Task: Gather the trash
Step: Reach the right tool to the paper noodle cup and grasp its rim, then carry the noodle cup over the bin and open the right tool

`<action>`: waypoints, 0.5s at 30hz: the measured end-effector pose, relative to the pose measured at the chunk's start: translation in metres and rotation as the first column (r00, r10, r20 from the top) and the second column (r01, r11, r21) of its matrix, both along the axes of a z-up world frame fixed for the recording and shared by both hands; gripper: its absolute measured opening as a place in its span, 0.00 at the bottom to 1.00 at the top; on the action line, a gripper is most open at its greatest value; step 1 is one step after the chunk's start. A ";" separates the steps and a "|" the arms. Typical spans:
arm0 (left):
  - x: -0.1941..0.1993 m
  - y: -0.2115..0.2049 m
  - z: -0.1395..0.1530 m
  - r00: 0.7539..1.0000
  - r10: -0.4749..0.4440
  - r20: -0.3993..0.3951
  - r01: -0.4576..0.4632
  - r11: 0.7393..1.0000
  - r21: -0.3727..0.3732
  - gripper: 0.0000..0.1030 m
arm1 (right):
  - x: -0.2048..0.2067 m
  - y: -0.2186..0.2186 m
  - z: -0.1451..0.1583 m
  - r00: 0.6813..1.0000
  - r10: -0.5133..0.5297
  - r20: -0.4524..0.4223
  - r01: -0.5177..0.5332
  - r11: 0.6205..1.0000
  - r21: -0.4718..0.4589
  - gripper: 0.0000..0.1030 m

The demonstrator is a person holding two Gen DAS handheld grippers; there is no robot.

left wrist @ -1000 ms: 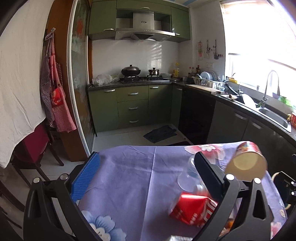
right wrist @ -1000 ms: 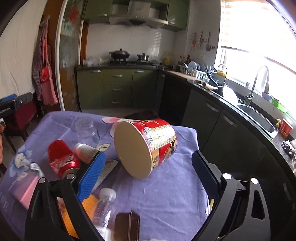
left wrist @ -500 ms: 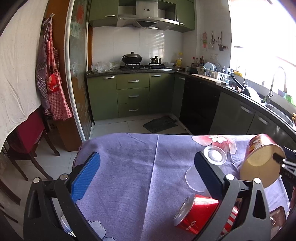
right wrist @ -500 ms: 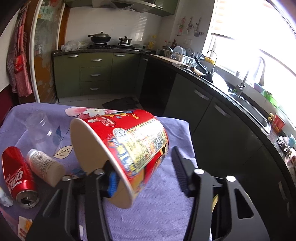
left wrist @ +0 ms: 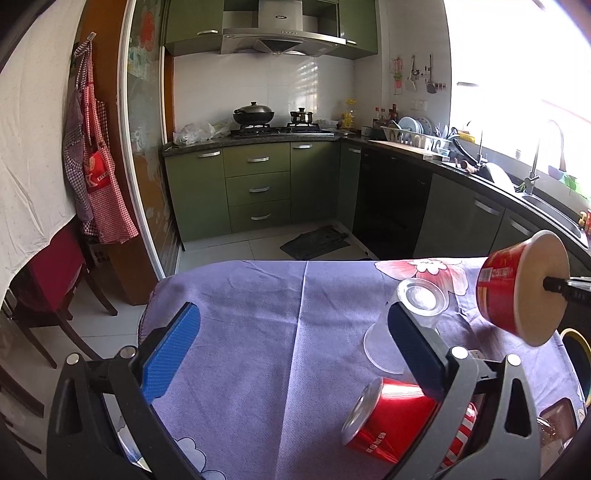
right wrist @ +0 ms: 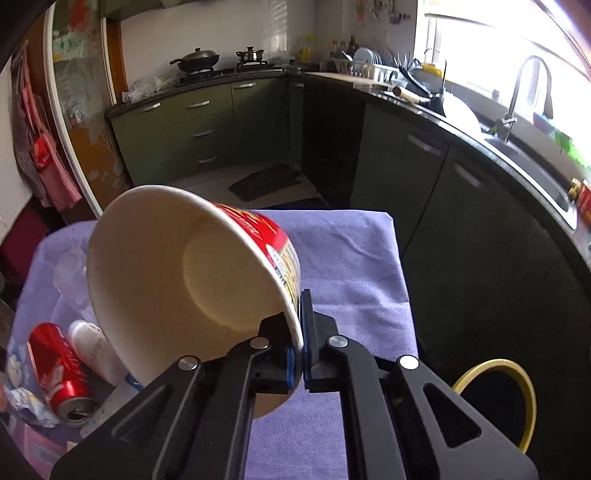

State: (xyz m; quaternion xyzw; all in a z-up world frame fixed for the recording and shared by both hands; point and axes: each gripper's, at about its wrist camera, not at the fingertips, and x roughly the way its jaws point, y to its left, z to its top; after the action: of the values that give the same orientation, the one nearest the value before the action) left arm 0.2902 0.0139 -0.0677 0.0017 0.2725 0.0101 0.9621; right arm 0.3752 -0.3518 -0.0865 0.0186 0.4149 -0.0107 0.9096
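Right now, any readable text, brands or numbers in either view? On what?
"K": white letter on the red apron pocket.
Red can: white lettering, too blurred to read.
Noodle cup clamped in the right gripper: label print too small to read.
Range hood: small logo, unreadable.
Nothing else legible.

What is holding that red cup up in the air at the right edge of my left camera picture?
Observer: The right gripper. Its jaws pinch the rim of the red cup, one inside, one outside.
Operator: Is anything in it?
Observer: No, its white inside looks empty.
Operator: Does my left gripper hide anything near the can?
Observer: Yes, a small white bottle lies right beside the can.
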 end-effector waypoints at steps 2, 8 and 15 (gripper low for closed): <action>-0.001 0.000 0.000 1.000 -0.003 0.003 0.003 1.000 -0.002 0.94 | 0.004 -0.011 0.004 1.000 0.003 -0.024 -0.002 0.999 0.049 0.04; -0.008 -0.001 0.008 1.000 -0.029 0.012 0.029 0.999 -0.015 0.94 | -0.013 -0.053 0.028 0.993 0.008 -0.115 0.016 0.979 0.203 0.04; -0.020 -0.007 0.021 0.996 -0.072 0.047 0.073 0.997 -0.021 0.94 | -0.067 -0.137 0.059 0.960 -0.085 -0.268 0.147 0.964 0.221 0.04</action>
State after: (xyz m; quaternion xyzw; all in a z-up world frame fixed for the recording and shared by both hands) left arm 0.2697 0.0072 -0.0464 0.0003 0.2498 -0.0281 0.9679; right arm 0.3079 -0.4887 -0.0275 0.1506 0.5252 -0.0169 0.8374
